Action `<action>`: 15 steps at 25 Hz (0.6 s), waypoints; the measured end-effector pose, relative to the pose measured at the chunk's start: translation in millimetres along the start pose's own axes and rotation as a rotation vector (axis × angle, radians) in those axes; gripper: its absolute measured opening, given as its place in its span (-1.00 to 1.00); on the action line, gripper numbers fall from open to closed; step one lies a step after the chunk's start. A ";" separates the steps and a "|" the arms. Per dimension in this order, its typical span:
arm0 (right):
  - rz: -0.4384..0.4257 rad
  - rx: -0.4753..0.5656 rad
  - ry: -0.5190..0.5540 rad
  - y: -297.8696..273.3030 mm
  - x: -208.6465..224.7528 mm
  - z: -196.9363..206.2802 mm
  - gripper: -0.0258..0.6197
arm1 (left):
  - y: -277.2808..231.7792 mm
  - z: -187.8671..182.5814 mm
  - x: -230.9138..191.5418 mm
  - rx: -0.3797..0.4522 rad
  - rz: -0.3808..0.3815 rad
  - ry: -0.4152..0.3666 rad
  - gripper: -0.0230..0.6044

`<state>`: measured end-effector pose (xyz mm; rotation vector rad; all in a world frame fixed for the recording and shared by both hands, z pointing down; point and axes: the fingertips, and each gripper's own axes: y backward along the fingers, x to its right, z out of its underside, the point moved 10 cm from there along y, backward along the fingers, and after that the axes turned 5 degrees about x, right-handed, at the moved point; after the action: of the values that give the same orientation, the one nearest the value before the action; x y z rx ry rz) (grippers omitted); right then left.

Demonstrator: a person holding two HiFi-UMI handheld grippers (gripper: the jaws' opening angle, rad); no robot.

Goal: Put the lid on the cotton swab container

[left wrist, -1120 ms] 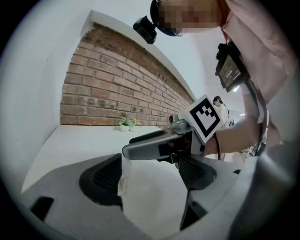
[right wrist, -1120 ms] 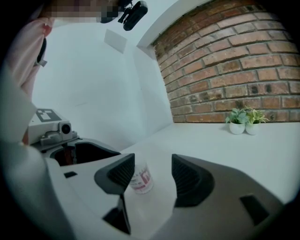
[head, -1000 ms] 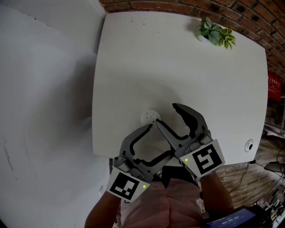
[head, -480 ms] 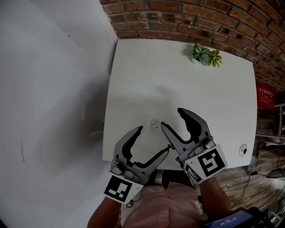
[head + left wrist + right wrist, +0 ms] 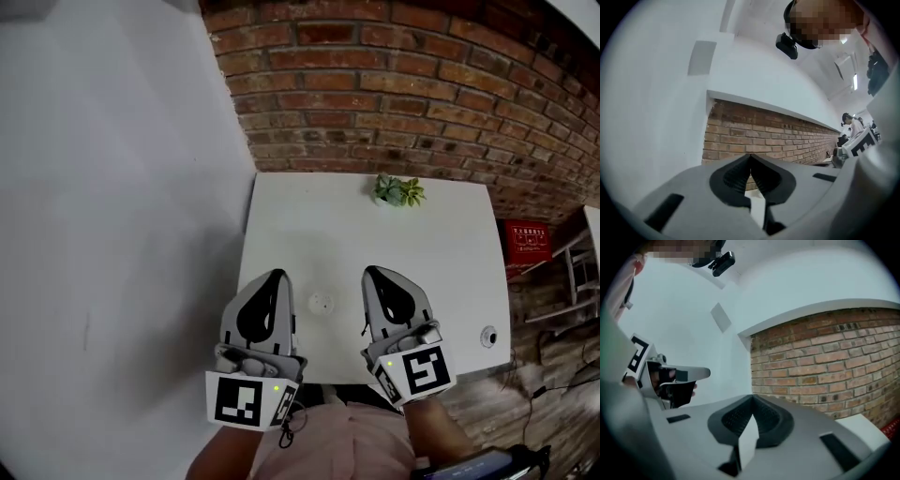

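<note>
container [image 5: 323, 302]: small, white, round, on table [image 5: 450, 244] between both grippers, touching neither | left gripper [image 5: 274, 276]: jaws closed together, empty | right gripper [image 5: 373, 273]: jaws closed together, empty | plant [image 5: 398, 191]: table's far edge

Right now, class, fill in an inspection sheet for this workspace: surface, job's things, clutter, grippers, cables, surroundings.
Surface: white table, no spills seen.
Job's things: small round white container near the front edge, between the grippers; too small to tell whether its lid is on.
Clutter: plant at the far edge; round port at the front right corner.
Grippers: left hand-held gripper and right hand-held gripper both shut, empty, above the front edge.
Cables: thin cables on the floor, right.
Surroundings: brick wall behind, white wall left, red box right.
</note>
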<state>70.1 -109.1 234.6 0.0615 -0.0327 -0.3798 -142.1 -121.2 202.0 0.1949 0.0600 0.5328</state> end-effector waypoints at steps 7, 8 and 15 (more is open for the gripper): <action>0.066 0.056 0.055 17.8 3.0 -23.1 -0.91 | -6.4 -21.2 11.5 0.047 0.021 -0.032 -0.93; 0.072 0.060 0.062 19.9 3.2 -24.3 -0.91 | -6.6 -22.1 13.1 0.051 0.028 -0.035 -0.93; 0.093 0.083 0.082 36.2 7.8 -36.0 -0.91 | -6.8 -29.8 30.3 0.054 0.050 -0.050 -0.93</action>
<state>92.3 -76.6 201.2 0.1565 0.0292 -0.2827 -115.9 -106.5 171.3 0.2631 0.0206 0.5762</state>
